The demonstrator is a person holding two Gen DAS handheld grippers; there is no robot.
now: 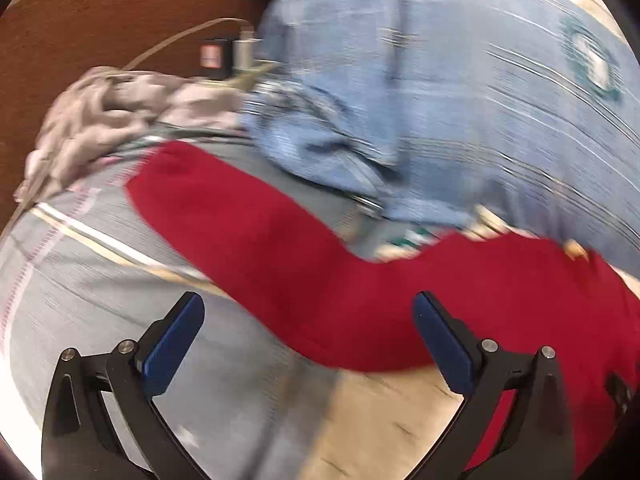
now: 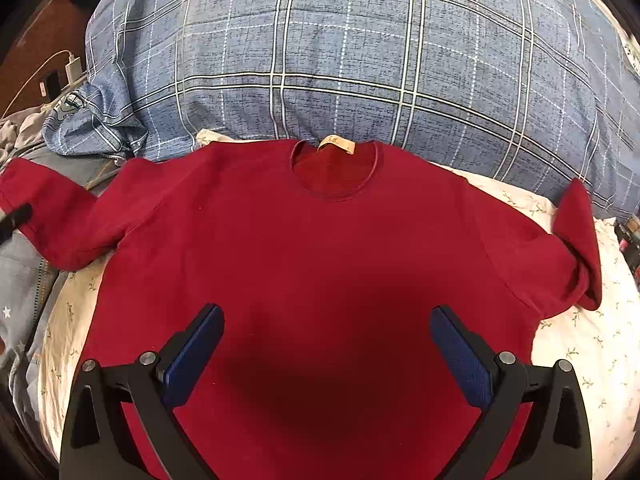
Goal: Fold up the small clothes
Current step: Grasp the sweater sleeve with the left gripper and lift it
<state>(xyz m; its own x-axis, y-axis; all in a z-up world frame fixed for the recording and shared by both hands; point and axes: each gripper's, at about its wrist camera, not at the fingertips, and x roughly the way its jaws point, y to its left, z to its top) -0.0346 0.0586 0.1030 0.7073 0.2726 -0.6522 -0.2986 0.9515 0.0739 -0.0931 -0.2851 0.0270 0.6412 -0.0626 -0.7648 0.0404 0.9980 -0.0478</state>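
A small dark red long-sleeved shirt [image 2: 312, 240] lies flat and face up on a white floral sheet [image 2: 580, 340], collar and tan label [image 2: 335, 143] toward the pillow. Its left sleeve [image 2: 52, 216] stretches out sideways; its right sleeve [image 2: 580, 240] is folded back on itself. My right gripper [image 2: 326, 344] hangs open above the shirt's lower middle, holding nothing. The left wrist view is motion-blurred: my left gripper [image 1: 308, 328] is open just above that left sleeve [image 1: 256, 240], nothing between its fingers.
A big blue plaid pillow [image 2: 360, 60] lies right behind the collar. A crumpled grey garment [image 1: 104, 120] sits at the far left, with a charger and cable [image 1: 244, 50] by a brown headboard. A blue-grey striped bedcover [image 1: 60, 288] lies under the sleeve.
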